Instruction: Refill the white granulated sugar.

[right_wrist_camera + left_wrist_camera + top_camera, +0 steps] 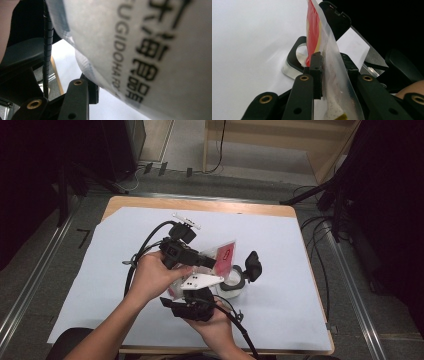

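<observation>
1. Packet [223,256]: red-and-clear plastic pouch, held above the middle of the worktop [280,290]. In the left gripper view it stands edge-on, upper part red and yellow, lower part clear with specks inside; its contents are hard to make out.
2. Left tongs [207,261]: clamped on the packet's clear lower edge, one pad each side, as the left gripper view shows.
3. Right tongs [192,306]: low in the high view, largely hidden under the hand and a grey plate. In the right gripper view one jaw shows; the packet's white printed face, blurred and cut off, hides the other. Whether they grip it I cannot tell.
4. Jar [234,282]: clear, black-rimmed, on the worktop just right of the packet, partly hidden by the plate; hinged black lid [253,265] open.
5. White stick [186,221]: lies toward the far edge.
</observation>
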Action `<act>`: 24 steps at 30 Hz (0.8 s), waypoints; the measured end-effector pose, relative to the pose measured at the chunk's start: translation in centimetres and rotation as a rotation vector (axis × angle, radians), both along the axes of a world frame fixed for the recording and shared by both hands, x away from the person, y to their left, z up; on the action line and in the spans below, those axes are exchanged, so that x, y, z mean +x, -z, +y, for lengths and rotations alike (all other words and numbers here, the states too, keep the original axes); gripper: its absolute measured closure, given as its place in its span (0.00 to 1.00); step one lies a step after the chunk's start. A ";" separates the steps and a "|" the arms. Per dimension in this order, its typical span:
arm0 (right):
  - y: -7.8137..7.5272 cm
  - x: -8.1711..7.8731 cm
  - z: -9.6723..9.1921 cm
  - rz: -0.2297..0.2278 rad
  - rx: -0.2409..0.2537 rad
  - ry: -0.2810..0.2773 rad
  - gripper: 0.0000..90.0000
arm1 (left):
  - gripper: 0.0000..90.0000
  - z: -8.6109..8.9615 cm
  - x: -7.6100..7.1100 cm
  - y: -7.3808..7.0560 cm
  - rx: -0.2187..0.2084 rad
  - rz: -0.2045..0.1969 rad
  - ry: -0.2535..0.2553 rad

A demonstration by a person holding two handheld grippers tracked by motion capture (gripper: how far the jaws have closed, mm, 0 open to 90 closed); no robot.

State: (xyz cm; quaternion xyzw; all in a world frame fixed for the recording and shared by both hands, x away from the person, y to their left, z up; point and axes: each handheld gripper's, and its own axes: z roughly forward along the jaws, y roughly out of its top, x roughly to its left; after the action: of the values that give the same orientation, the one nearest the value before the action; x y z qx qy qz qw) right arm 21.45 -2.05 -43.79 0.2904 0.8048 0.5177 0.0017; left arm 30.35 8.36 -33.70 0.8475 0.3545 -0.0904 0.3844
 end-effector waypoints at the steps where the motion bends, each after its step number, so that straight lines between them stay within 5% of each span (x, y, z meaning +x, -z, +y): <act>1: 0.0 0.0 0.0 -0.001 0.000 -0.001 0.70 | 0.85 0.0 0.0 0.0 -0.005 0.004 -0.002; 24: 0.1 0.0 0.1 -0.029 -0.016 -0.015 0.70 | 0.85 0.1 0.1 0.1 -0.009 0.006 -0.005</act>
State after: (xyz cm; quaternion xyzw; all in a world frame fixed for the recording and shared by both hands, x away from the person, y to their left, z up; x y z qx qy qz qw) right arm 21.42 -1.97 -43.87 0.2767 0.8111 0.5152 0.0119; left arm 30.41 8.46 -33.77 0.8447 0.3574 -0.0936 0.3872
